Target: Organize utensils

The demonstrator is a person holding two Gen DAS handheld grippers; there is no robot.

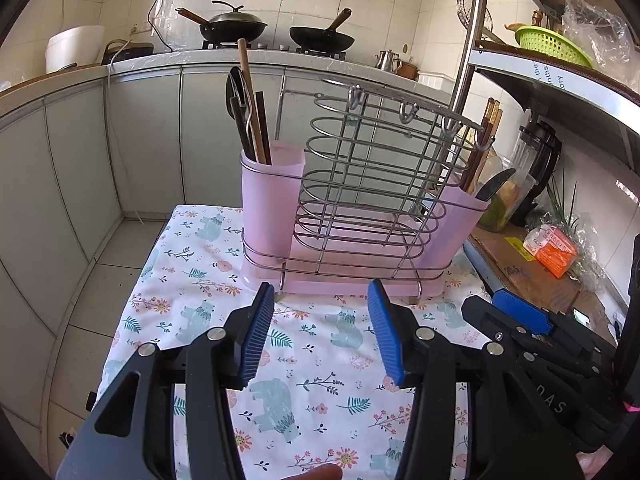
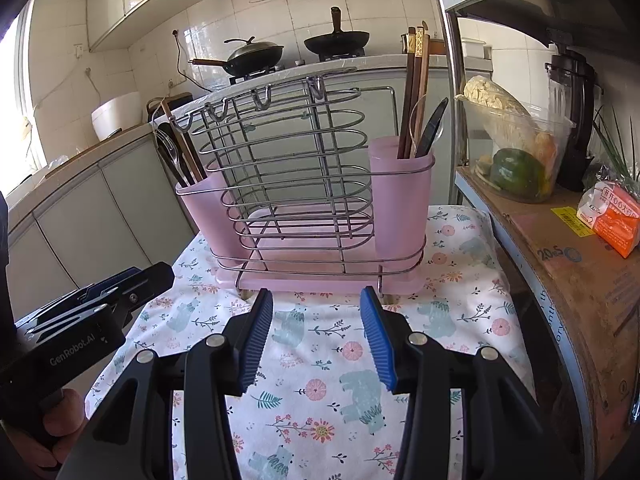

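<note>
A wire utensil rack (image 1: 372, 184) (image 2: 296, 184) on a pink drip tray stands at the far end of a small table with a floral cloth (image 1: 304, 360) (image 2: 320, 360). Its left pink cup (image 1: 272, 196) (image 2: 208, 208) holds chopsticks, a dark spoon and a ladle. Its right pink cup (image 1: 456, 224) (image 2: 400, 200) holds chopsticks (image 2: 416, 88) and a black spoon (image 2: 432, 128). My left gripper (image 1: 320, 292) hovers open over the cloth, just short of the tray, with nothing between its blue pads. My right gripper (image 2: 316, 294) is likewise open and empty in front of the rack.
A shelf unit (image 2: 560, 248) with a cardboard sheet, a food container (image 2: 516, 152), a blender and an orange packet (image 2: 612, 220) adjoins the table on the right. Behind, a kitchen counter carries two woks (image 1: 236, 26) on a stove. Tiled floor (image 1: 108, 280) lies to the left.
</note>
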